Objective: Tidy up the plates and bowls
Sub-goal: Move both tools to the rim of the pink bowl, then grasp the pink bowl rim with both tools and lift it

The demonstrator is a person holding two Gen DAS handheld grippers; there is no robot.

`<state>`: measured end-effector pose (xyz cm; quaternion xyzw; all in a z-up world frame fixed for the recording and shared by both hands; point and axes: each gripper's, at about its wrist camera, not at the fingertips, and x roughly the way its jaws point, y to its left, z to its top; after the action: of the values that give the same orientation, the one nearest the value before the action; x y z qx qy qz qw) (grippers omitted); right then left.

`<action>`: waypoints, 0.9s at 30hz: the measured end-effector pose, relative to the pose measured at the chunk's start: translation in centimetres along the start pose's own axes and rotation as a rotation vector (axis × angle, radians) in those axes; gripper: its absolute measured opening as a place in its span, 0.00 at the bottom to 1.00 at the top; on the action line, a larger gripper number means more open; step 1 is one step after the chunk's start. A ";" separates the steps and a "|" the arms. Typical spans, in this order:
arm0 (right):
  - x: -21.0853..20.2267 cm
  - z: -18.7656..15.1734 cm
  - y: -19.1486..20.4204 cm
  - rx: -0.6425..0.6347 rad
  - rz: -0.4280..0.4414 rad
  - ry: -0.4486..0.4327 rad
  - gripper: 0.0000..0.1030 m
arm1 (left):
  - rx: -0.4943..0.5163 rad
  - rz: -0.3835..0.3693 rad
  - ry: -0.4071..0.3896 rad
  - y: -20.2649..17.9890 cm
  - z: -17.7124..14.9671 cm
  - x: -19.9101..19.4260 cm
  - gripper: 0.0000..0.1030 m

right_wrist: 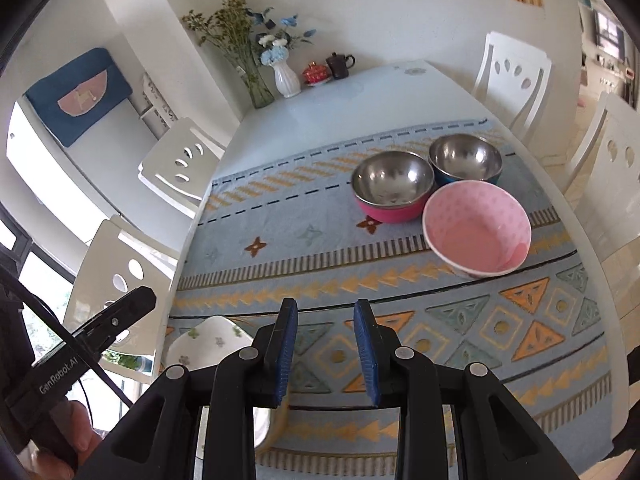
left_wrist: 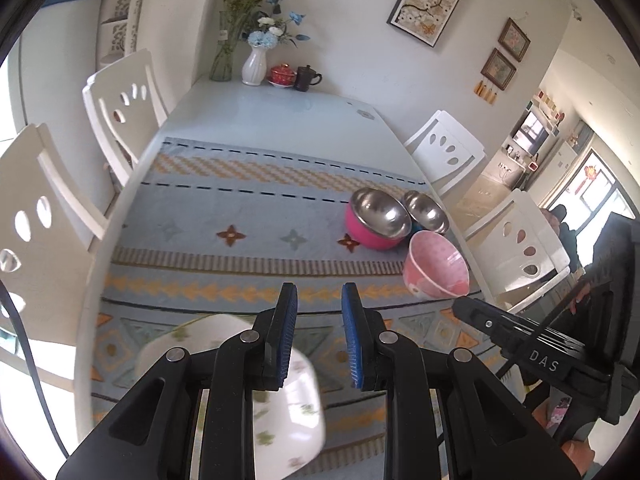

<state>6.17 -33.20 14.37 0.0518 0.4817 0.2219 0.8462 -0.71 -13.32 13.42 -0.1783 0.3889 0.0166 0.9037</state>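
Note:
On the patterned cloth (left_wrist: 240, 216) at the right stand three bowls close together: a steel bowl with a pink outside (left_wrist: 378, 218), a steel bowl with a blue outside (left_wrist: 426, 210), and a pink ceramic bowl (left_wrist: 438, 268) nearest me. The right wrist view shows the same three: pink-sided (right_wrist: 394, 184), blue-sided (right_wrist: 466, 158), pink ceramic (right_wrist: 476, 228). A white flowered bowl (left_wrist: 292, 412) lies low at the left, partly behind my fingers; it shows too in the right wrist view (right_wrist: 208, 340). My left gripper (left_wrist: 319, 296) and right gripper (right_wrist: 325, 308) hover over the cloth, jaws narrowly apart, nothing between them.
White chairs (left_wrist: 120, 108) ring the white table (left_wrist: 280, 108). At its far end by the wall stand a glass vase (left_wrist: 222, 56), a white vase (left_wrist: 255, 65), a red lidded cup (left_wrist: 282, 74) and a dark mug (left_wrist: 306, 78). A hand (right_wrist: 76, 436) holds the left gripper.

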 end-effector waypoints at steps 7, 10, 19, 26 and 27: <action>0.3 2.1 -4.5 -0.030 -0.034 -0.005 0.27 | -0.021 0.009 0.055 -3.3 0.3 4.3 0.29; 0.6 3.3 -6.8 -0.009 -0.034 -0.005 0.27 | -0.028 0.011 0.066 -4.7 0.6 5.7 0.32; 2.8 5.9 -15.9 0.176 -0.101 -0.003 0.53 | -0.052 -0.033 0.140 -7.8 1.5 11.3 0.50; 6.0 6.2 -20.4 0.220 -0.139 0.085 0.53 | -0.077 -0.087 0.231 -10.4 1.1 17.3 0.50; 6.3 6.1 -20.9 0.226 -0.142 0.095 0.53 | -0.084 -0.092 0.236 -10.7 1.0 18.0 0.49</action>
<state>20.81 -48.44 6.29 0.1019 0.5454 0.1082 0.8249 14.30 -24.98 4.62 -0.2342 0.4827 -0.0298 0.8434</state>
